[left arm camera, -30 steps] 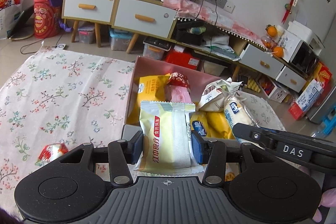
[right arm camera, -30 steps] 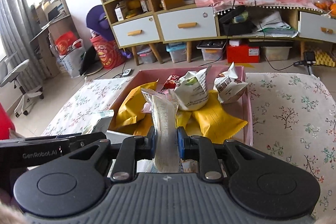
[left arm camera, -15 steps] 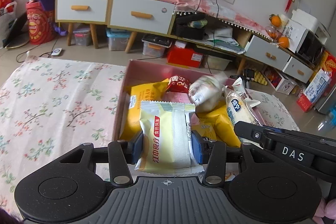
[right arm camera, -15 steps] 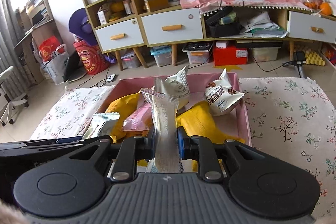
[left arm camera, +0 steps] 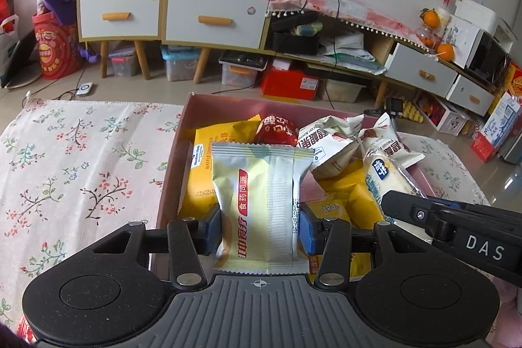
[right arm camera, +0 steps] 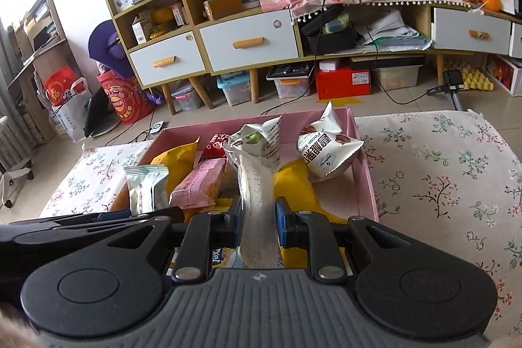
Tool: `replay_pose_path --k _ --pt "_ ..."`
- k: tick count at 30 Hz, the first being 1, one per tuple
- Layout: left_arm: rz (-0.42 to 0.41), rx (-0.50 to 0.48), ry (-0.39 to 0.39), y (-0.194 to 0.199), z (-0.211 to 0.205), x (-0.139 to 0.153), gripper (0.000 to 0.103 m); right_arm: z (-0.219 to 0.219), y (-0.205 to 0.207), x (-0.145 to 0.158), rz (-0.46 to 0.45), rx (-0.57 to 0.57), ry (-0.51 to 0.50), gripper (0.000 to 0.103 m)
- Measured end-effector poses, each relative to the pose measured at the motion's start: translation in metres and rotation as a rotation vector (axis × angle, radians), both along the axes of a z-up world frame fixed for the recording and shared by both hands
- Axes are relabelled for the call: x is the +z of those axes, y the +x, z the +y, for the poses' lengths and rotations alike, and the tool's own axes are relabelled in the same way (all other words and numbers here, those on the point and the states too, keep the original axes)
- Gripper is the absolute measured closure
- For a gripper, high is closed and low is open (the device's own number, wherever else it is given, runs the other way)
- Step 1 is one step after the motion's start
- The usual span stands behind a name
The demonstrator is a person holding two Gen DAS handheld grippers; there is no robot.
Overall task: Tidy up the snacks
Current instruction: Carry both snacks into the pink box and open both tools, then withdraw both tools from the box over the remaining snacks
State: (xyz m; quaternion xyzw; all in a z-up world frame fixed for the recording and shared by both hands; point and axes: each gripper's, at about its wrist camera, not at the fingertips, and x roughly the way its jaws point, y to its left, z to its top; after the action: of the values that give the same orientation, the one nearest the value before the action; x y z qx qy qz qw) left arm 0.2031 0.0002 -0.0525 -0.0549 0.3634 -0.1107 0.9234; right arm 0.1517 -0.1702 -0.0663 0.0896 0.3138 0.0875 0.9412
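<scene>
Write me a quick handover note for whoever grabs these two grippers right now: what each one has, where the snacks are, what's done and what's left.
Left gripper: shut on a pale yellow-green snack packet, held flat-on above the pink box.
Right gripper: shut on a clear-wrapped white snack packet, held edge-on over the same box.
Box sits on the floral tablecloth and already holds yellow packets, a red packet, a pink packet and white pecan bags.
Done: most snacks are in the box.
Left: release both held packets into it.
</scene>
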Motion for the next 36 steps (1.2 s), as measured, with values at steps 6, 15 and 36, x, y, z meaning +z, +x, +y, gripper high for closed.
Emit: replay_pose_path --k 6,15,36 --pt "-0.026 0.002 0.020 -0.004 0.002 0.006 0.039 -0.003 -0.001 0.005 -0.020 -0.010 0.013 0.072" --pt "-0.046 -0.020 0.044 -0.023 0.003 0.020 0.015 -0.006 -0.007 0.014 -0.051 -0.023 0.020 0.032" --pt "0.060 0.006 0.072 -0.097 0.019 0.028 0.001 -0.006 -0.048 0.021 -0.030 -0.012 -0.127 0.000"
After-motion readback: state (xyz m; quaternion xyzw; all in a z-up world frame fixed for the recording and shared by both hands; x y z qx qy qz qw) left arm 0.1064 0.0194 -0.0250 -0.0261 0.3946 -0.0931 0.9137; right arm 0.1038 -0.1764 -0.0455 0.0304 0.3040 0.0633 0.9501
